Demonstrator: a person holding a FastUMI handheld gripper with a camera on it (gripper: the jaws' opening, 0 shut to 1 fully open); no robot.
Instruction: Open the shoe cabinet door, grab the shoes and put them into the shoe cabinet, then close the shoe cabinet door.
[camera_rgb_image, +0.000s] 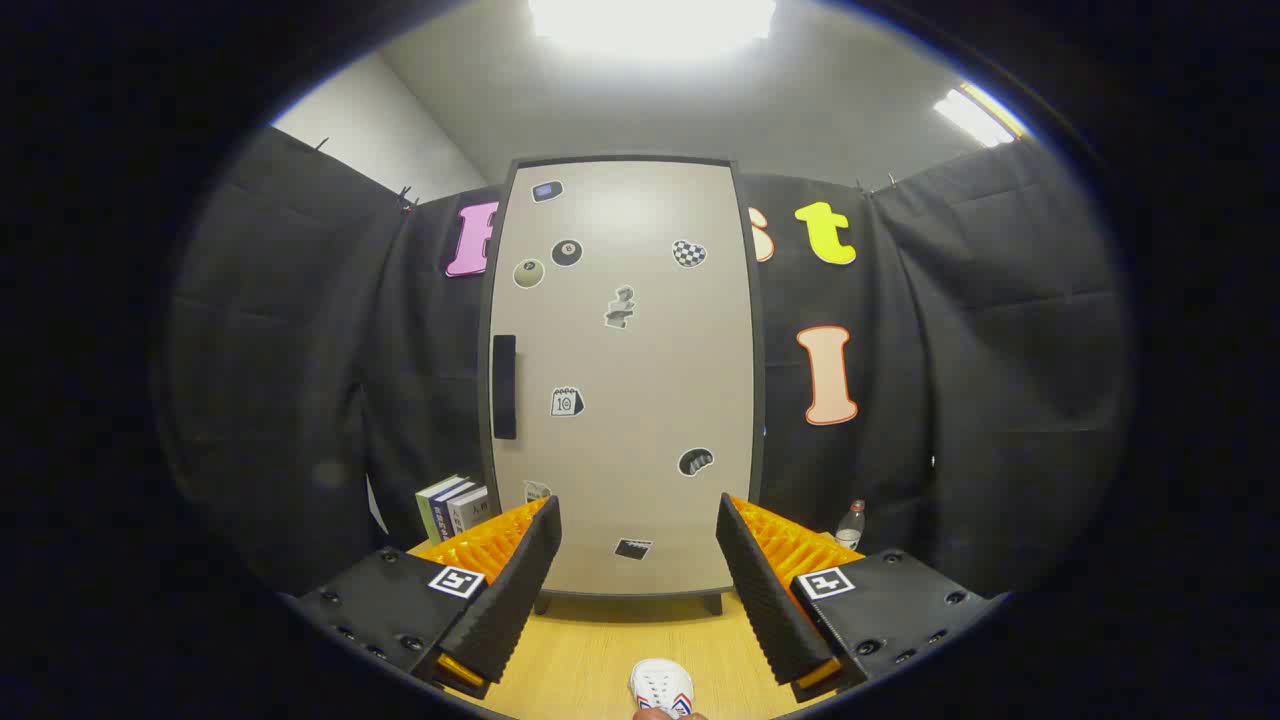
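A tall beige shoe cabinet (625, 380) stands on the wooden table straight ahead, its door closed and dotted with stickers. A black vertical handle (504, 387) sits on the door's left edge. My gripper (638, 525) is open, its orange-and-black fingers (520, 570) spread wide in front of the cabinet's lower part, apart from the door. The toe of a white shoe (662, 689) with red and blue marks lies on the table close below, between the fingers; the rest of it is hidden.
Several upright books (452, 505) stand left of the cabinet's base. A small clear bottle (850, 523) stands to its right. Bare wooden table (600, 650) stretches between the shoe and the cabinet's feet. Black cloth walls enclose the booth.
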